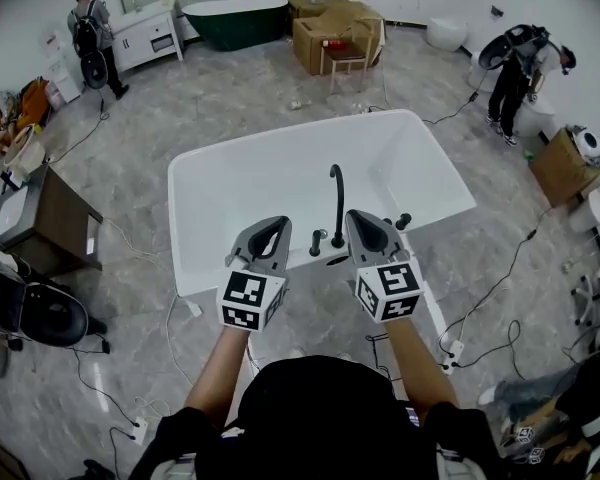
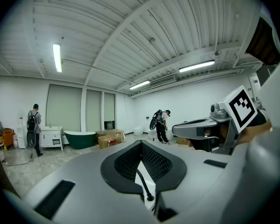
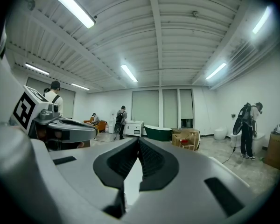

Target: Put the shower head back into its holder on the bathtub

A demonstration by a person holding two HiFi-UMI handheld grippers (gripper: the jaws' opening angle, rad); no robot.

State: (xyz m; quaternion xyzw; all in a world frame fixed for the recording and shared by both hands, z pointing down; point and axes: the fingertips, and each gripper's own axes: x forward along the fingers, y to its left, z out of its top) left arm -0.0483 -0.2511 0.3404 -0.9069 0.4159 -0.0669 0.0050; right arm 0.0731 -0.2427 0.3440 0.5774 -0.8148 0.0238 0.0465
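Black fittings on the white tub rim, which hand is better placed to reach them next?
Right, probably: the right tongs hover between the black spout and a knob; the left tongs hang farther off. Both shut, empty.

Nothing legible except square black-and-white markers on the left gripper (image 1: 276, 222) and right gripper (image 1: 358, 216).

A bathtub (image 1: 280, 183) sits mid-floor, its faucet (image 1: 337, 206) on the near rim; a second tub (image 1: 235, 20) stands far behind, boxes (image 1: 320, 36) to its right.
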